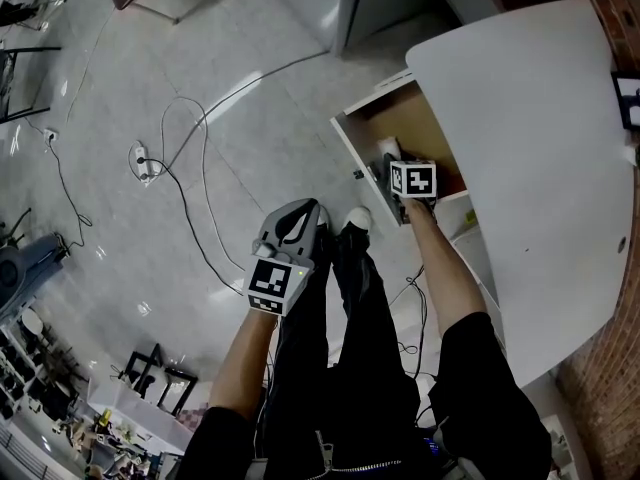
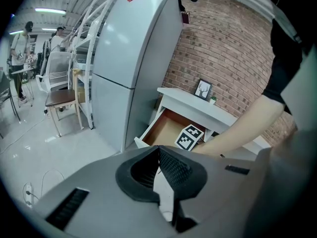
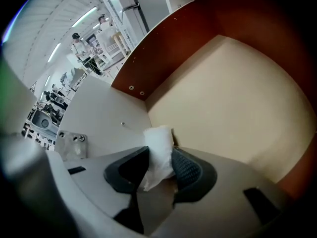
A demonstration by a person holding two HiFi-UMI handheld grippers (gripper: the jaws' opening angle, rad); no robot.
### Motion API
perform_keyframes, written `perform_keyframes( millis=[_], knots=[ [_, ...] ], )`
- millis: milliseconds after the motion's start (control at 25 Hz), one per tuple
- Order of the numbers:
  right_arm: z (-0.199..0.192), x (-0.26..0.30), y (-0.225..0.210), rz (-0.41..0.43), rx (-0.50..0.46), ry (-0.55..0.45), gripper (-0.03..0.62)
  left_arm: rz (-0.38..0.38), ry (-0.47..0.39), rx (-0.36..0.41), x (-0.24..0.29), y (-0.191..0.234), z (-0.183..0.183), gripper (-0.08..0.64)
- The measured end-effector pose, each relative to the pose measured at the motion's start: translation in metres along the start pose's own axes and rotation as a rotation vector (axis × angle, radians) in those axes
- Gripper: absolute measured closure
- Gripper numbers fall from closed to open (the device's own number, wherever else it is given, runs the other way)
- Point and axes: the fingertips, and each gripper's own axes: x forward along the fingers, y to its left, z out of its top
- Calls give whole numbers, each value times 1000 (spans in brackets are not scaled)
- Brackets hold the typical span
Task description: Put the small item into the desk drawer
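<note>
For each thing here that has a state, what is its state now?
desk drawer: pulled open.
white paper wad: clamped between the jaws, inside the drawer.
right hand-held gripper: shut on the white paper wad.
left hand-held gripper: shut, empty.

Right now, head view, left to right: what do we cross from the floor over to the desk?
Power strip → left claw → right claw → white desk top → picture frame

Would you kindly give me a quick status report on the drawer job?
Right claw shut on small white item, over open drawer. Left claw shut, empty. Drawer bottom bare.
</note>
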Motion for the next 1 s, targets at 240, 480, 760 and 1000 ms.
perform_keyframes(
  millis=[240, 480, 760, 1000],
  knots=[
    [-4, 4, -2, -9, 12, 38, 431, 9, 11, -17, -1, 5, -6, 540],
    [-2, 6, -3, -24, -33, 68, 419, 7, 20, -13, -1, 3, -8, 540],
    [-2, -6, 3, 2, -28, 37, 403, 8, 28, -3, -4, -1, -5, 540],
    [2, -28, 12, 6, -62, -20, 462, -2, 27, 17, -12, -8, 3, 540]
  ],
)
